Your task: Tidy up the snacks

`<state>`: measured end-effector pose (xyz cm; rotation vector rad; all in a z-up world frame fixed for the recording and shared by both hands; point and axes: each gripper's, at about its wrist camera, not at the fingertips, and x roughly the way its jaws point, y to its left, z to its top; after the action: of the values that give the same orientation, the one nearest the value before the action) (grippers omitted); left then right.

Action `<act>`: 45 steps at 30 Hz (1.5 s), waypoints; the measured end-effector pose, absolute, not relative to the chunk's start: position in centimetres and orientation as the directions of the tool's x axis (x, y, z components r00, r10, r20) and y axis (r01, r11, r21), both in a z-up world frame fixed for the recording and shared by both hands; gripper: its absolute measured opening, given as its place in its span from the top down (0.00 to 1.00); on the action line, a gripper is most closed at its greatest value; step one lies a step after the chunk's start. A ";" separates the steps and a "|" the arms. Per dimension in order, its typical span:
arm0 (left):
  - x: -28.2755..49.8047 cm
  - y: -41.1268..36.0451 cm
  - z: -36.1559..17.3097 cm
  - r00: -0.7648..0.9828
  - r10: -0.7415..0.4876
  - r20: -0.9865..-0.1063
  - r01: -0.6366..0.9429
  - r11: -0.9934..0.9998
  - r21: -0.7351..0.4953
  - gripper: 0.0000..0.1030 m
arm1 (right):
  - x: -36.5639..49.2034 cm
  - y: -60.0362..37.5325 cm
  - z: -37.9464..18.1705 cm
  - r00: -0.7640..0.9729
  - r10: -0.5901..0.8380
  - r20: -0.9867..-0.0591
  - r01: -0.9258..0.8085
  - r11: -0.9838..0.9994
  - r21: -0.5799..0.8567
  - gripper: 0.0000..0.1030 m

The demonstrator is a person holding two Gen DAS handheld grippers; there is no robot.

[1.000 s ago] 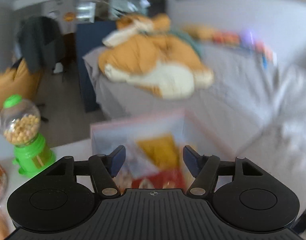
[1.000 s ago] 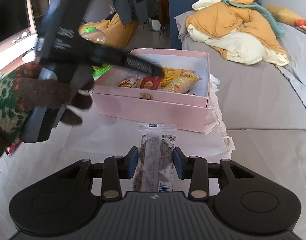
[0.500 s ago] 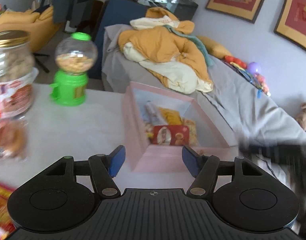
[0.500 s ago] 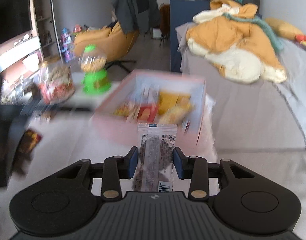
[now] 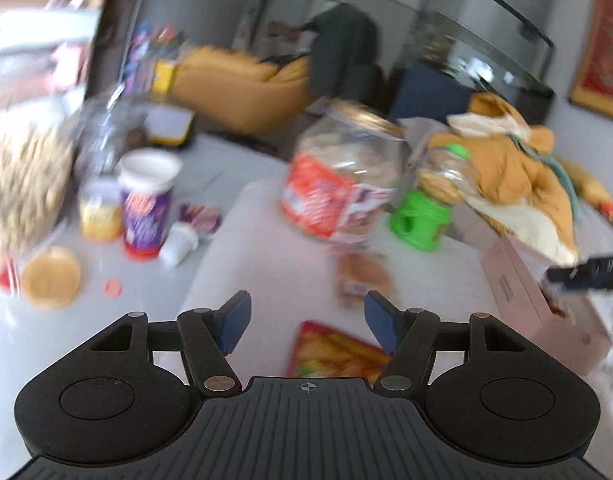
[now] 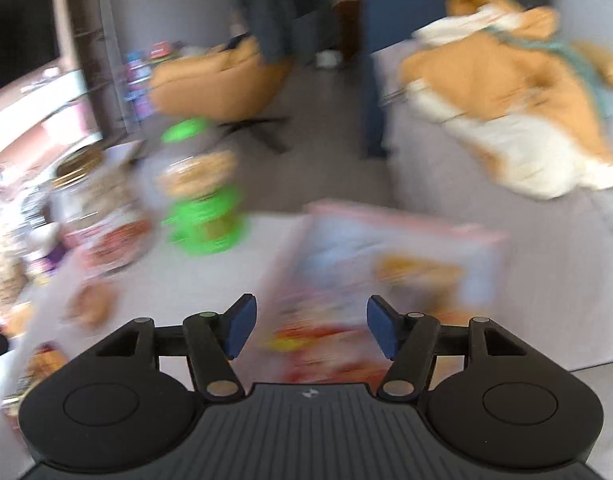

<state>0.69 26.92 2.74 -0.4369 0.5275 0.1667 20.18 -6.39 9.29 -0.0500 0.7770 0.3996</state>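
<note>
My left gripper (image 5: 306, 322) is open and empty above the white table, over a red snack packet (image 5: 338, 354). A small wrapped snack (image 5: 360, 276) lies just ahead of it. The pink box (image 5: 546, 320) is at the right edge, with my other gripper's dark tip above it. My right gripper (image 6: 308, 328) is open and empty, right over the pink box (image 6: 390, 248), which holds several blurred snack packets. Both views are motion-blurred.
A big cookie jar (image 5: 346, 188) and a green candy dispenser (image 5: 426, 212) stand at the back of the table. Cups, small jars and a lid (image 5: 50, 276) crowd the left counter. A bed with an orange blanket (image 6: 506, 92) lies beyond the box.
My right gripper opened and no longer holds the clear-wrapped snack bar; it moved over the pink box. My left gripper swung left from the box toward the table with loose snacks.
</note>
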 end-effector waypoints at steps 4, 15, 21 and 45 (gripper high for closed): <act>-0.4 28.3 1.2 0.847 0.001 -0.531 -0.266 0.867 -0.422 0.33 | 19.1 1.4 6.7 0.487 0.491 -0.723 -0.494 0.837 0.236 0.35; -2.3 27.0 0.3 0.829 -0.033 -0.558 -0.207 0.909 -0.361 0.34 | 19.0 17.7 1.1 0.562 0.407 -0.721 -0.560 0.828 0.031 0.30; -1.8 25.5 0.2 0.830 -0.077 -0.552 -0.159 0.916 -0.367 0.37 | 19.0 13.9 1.4 0.524 0.394 -0.755 -0.536 0.842 0.067 0.47; -0.8 12.1 2.4 0.754 -0.172 -0.634 0.177 0.983 -0.056 0.41 | 7.4 -11.8 0.5 0.653 0.275 -0.706 -0.369 0.929 0.021 0.45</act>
<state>-0.78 12.10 2.44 0.0081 0.6914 -0.1905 7.38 -11.76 0.51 -0.1288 0.7779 0.3669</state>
